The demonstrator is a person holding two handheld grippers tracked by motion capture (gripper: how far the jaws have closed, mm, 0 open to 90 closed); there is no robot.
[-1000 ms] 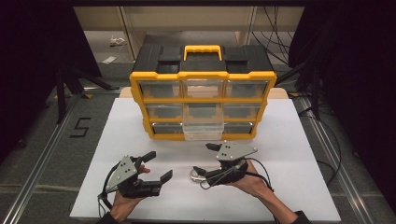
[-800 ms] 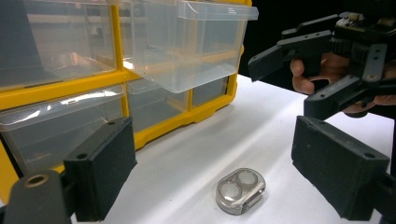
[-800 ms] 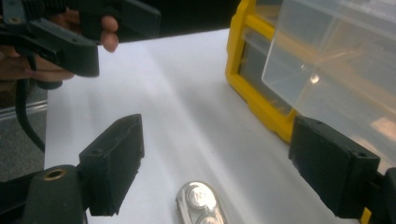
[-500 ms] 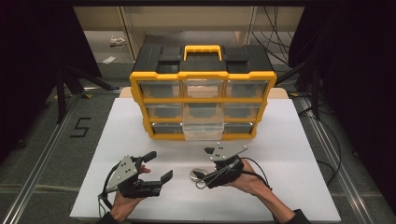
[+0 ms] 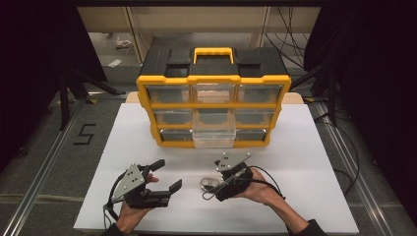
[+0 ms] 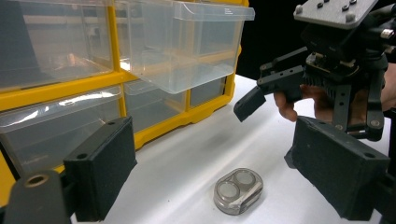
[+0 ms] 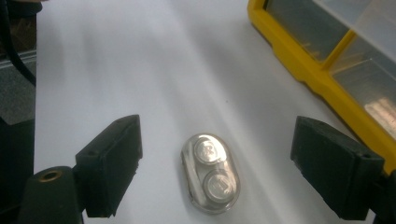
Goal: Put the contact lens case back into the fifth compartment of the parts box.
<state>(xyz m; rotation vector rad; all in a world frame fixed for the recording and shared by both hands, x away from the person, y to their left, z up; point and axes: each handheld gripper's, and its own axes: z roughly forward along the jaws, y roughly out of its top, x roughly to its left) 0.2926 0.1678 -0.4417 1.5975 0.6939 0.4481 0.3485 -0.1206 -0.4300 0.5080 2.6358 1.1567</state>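
- Clear plastic oval case with two round silver discs (image 7: 210,173) lies flat on the white counter (image 5: 305,147), in front of the yellow-framed drawer organiser (image 5: 214,110), whose clear bottom-middle drawer (image 5: 213,138) stands pulled out.
- Right gripper (image 5: 212,186), jaws spread wide, straddles the case; closing off-centre could likely squirt the smooth, low case sideways.
- Left gripper (image 5: 164,177), also wide open and empty, sits beside the case, near enough to collide.

overhead forward-down, claw views close, sharing case (image 6: 238,191)

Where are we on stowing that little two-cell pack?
Done: the bottom-middle drawer of the organizer is pulled out. In hand: nothing; the right gripper, open, brackets the clear two-cell pack on the table. Left gripper is open nearby. Likely left: grasp, drop in, close.
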